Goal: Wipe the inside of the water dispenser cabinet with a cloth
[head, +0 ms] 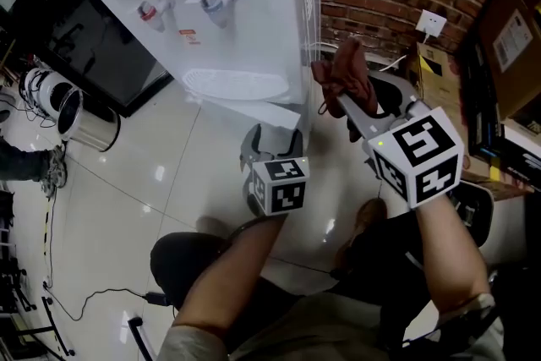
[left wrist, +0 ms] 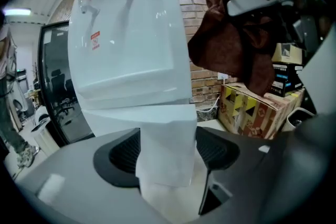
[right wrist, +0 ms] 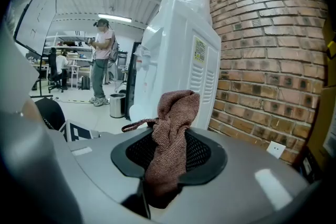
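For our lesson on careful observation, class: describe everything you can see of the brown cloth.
The cloth is reddish-brown, terry-like, bunched into a thick fold. The right tongs are shut on its lower part; the rest stands above them, top drooping, a thin loop hanging off one side. It is held in the air beside the white water dispenser, in front of a brick wall; only the tongs visibly touch it.

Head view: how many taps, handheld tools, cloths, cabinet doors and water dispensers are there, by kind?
Taps: 2, red tap and blue tap
Tools: 2, left tool and right tool
Brown cloth: 1
Cabinet door: 1
Water dispenser: 1
Total: 7
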Demonstrator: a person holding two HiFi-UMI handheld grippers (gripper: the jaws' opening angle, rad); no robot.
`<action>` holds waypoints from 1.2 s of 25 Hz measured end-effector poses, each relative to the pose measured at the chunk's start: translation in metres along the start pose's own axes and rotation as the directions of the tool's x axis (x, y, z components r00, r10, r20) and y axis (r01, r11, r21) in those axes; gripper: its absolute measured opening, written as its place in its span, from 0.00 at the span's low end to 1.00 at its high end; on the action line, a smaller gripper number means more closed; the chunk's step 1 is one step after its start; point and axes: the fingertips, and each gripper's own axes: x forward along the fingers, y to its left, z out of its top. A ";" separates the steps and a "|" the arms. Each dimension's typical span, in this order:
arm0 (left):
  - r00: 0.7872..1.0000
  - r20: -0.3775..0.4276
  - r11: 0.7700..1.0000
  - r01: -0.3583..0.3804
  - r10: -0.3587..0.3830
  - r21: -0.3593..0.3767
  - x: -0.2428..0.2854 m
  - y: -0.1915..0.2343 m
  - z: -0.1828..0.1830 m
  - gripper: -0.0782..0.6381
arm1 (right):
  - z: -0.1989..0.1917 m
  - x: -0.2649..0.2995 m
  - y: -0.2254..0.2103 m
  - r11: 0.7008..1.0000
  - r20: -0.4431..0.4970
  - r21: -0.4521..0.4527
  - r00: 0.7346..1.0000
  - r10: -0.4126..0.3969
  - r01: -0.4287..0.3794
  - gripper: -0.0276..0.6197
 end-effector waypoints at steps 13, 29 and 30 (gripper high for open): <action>1.000 0.005 0.999 0.022 -0.022 0.042 -0.093 0.051 -0.067 0.44 | 0.021 -0.012 0.079 0.984 0.030 -0.095 0.988 0.154 -0.150 0.27; 0.990 -0.124 0.997 -0.076 0.072 -0.027 -0.117 0.079 -0.091 0.36 | 0.012 0.015 0.163 0.914 -0.020 -0.160 0.927 0.374 -0.372 0.27; 0.990 -0.120 0.997 -0.077 0.074 -0.020 -0.117 0.078 -0.091 0.36 | 0.018 0.019 0.162 0.914 -0.005 -0.150 0.925 0.381 -0.377 0.27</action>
